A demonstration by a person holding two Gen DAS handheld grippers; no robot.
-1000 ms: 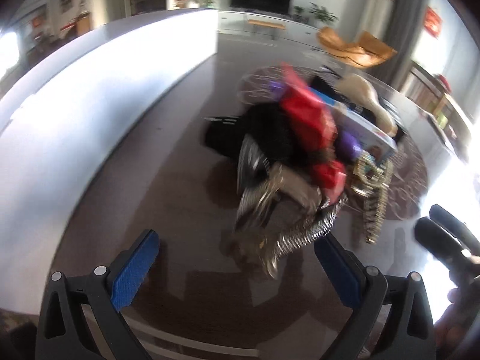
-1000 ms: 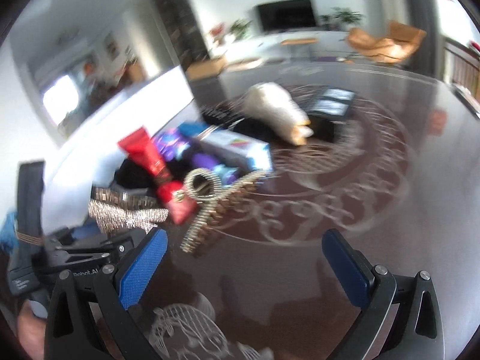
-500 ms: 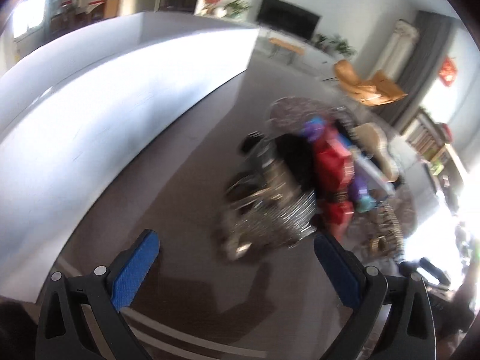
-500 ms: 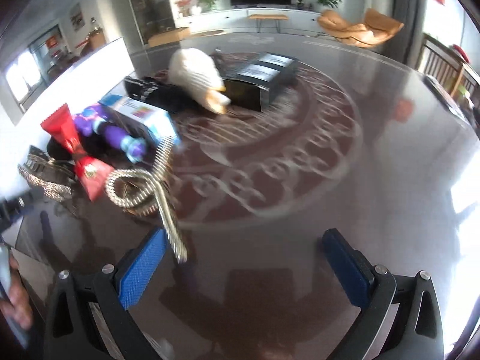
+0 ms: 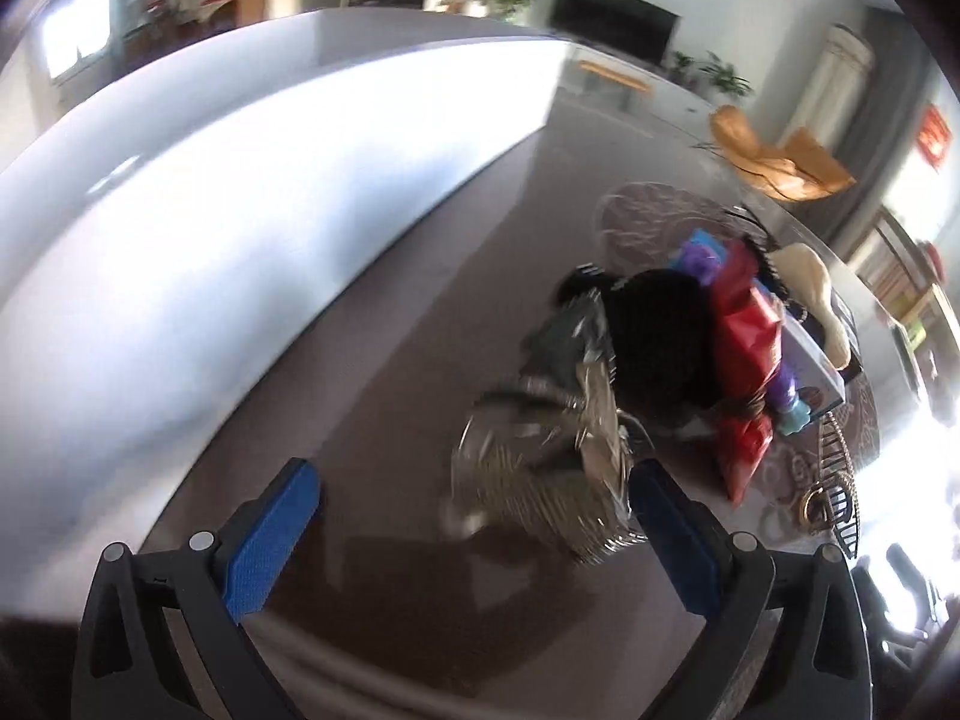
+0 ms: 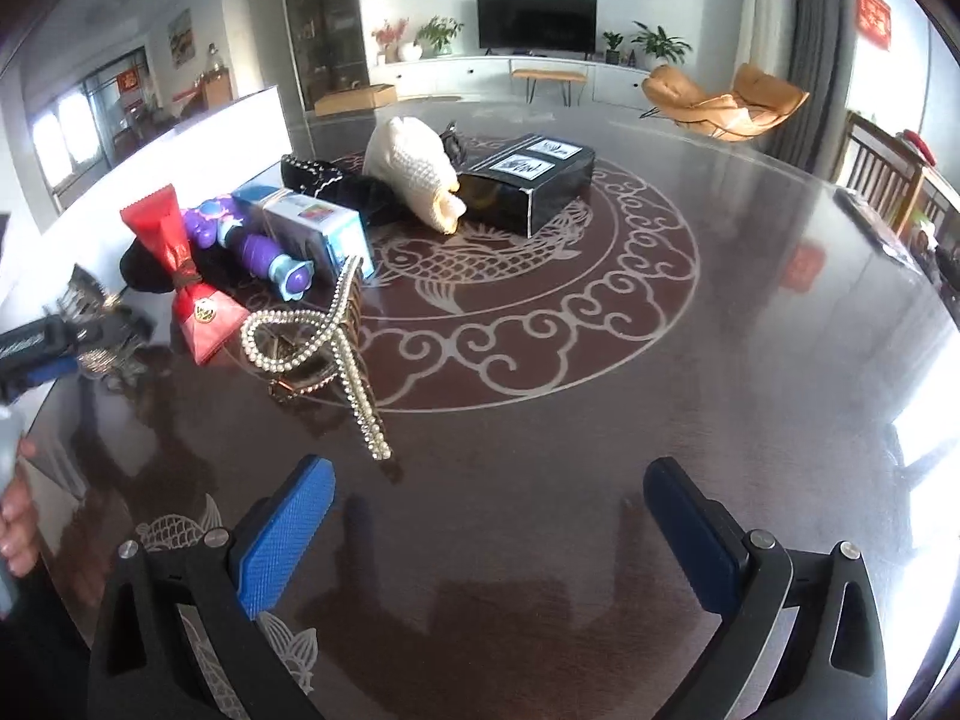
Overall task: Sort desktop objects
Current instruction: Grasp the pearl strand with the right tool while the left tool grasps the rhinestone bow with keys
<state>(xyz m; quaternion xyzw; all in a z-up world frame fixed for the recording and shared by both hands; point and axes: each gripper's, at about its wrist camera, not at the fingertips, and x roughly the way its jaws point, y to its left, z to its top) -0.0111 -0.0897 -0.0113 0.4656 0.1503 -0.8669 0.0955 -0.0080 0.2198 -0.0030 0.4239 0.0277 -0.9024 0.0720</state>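
Note:
A heap of small items lies on the dark round table (image 6: 720, 360). A silvery sequined piece (image 5: 540, 480) sits just ahead of my open left gripper (image 5: 474, 534), close to its right pad (image 5: 672, 534). Behind it are a black fuzzy item (image 5: 654, 348), a red pouch (image 5: 744, 348) and a purple toy (image 5: 780, 390). In the right wrist view a pearl hair clip (image 6: 324, 336) lies ahead and left of my open, empty right gripper (image 6: 486, 534). The red pouch (image 6: 186, 276), purple toy (image 6: 258, 246), a blue-white box (image 6: 318, 222) and the left gripper (image 6: 36, 348) are further left.
A cream knitted item (image 6: 414, 174), a black chain bag (image 6: 336, 186) and a black box (image 6: 528, 180) lie toward the table's far side. A white wall-like panel (image 5: 240, 210) runs along the left. A hand (image 6: 18, 516) shows at the left edge.
The left gripper has closed in on the silvery piece, which now sits by its right pad. The right view has steadied and backed off; the pearl clip lies further ahead.

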